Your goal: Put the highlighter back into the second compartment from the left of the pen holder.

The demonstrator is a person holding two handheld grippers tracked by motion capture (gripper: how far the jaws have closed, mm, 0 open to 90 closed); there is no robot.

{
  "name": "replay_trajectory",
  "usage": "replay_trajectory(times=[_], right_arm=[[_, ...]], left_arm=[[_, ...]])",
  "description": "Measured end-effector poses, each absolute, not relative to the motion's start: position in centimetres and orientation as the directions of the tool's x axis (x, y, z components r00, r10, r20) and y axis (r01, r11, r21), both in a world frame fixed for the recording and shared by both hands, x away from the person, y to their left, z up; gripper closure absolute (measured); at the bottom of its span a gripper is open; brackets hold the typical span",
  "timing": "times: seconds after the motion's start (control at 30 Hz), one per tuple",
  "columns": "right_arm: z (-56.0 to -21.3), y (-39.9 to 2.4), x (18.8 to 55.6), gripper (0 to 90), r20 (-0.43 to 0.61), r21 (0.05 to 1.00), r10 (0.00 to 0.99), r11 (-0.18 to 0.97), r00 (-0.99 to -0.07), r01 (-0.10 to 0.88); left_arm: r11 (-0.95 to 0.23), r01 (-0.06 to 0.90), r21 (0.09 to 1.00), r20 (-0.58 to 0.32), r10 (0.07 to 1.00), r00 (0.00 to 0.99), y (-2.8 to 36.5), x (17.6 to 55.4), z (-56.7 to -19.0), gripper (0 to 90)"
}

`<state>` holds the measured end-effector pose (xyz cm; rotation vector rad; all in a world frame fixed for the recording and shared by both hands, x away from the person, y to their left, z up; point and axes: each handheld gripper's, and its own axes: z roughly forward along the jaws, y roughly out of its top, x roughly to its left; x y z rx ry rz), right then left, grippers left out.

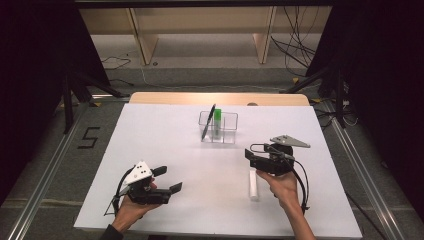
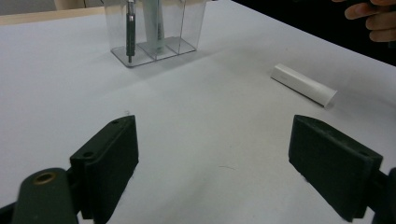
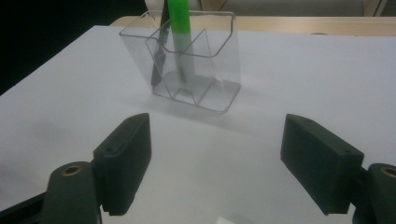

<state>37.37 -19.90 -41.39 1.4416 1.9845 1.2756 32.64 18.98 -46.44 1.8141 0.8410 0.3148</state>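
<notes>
White tube (image 1: 254, 185) lies 12–6 o'clock, just below R gripper (image 1: 256, 156), jaws wide, empty; L gripper (image 1: 168, 179) farther, also wide

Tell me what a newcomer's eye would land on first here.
The clear organizer standing at the far middle of the white table, with a bright green marker and a dark pen upright in it. Next, the white tube lying flat near the right gripper, whose jaws stand open and empty, as do the left gripper's.
</notes>
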Motion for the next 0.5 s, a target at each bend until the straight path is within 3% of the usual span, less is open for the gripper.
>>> replay_trajectory(times=[0.5], right_arm=[[-42.6, -21.0, 36.2, 23.4, 0.209, 0.802, 0.900, 0.067, -0.384, 0.594]], left_arm=[[-0.189, 0.394, 0.899, -0.171, 0.677, 0.715, 18.9, 32.7, -46.4, 15.7]])
